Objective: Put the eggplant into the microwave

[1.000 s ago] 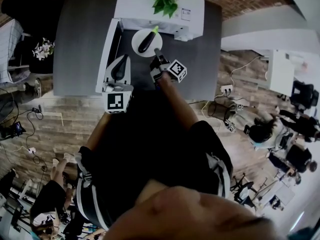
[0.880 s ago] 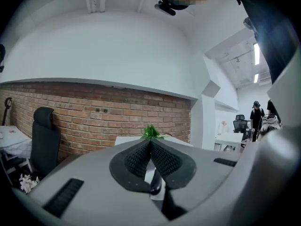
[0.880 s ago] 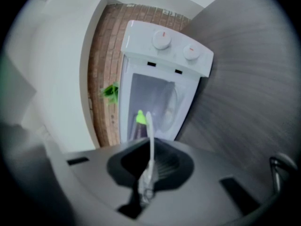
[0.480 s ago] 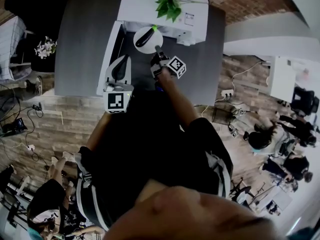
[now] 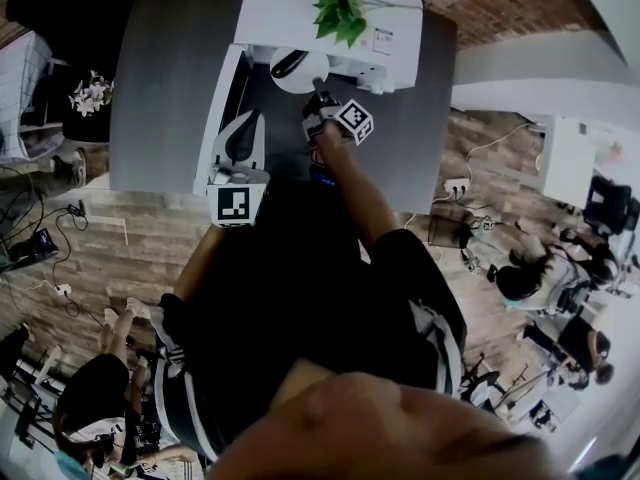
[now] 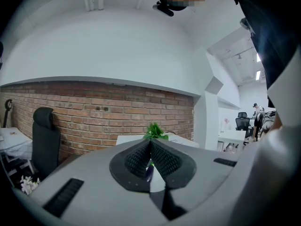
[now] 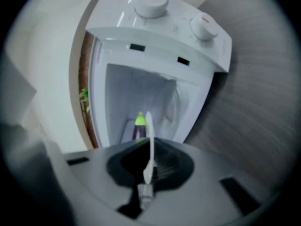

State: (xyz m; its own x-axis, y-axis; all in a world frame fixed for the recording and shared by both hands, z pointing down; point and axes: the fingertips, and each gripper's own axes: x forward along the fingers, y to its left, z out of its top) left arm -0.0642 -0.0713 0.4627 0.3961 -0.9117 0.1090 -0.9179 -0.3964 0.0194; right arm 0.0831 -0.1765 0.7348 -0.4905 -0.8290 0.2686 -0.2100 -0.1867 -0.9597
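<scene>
Eggplant (image 5: pixel 288 64) on a white plate (image 5: pixel 306 78) at the mouth of the open microwave (image 5: pixel 375 30)
I read my right gripper (image 5: pixel 318 92) as clamped on the plate's near rim, which stands edge-on between its jaws in the right gripper view; the eggplant lies on the plate, green tip toward the cavity; my left gripper (image 5: pixel 244 124) has its jaws pressed together on nothing, above the swung-out microwave door (image 5: pixel 212 108).

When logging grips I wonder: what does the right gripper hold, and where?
The white plate carrying the eggplant, pinched at its near rim between the jaws.
</scene>
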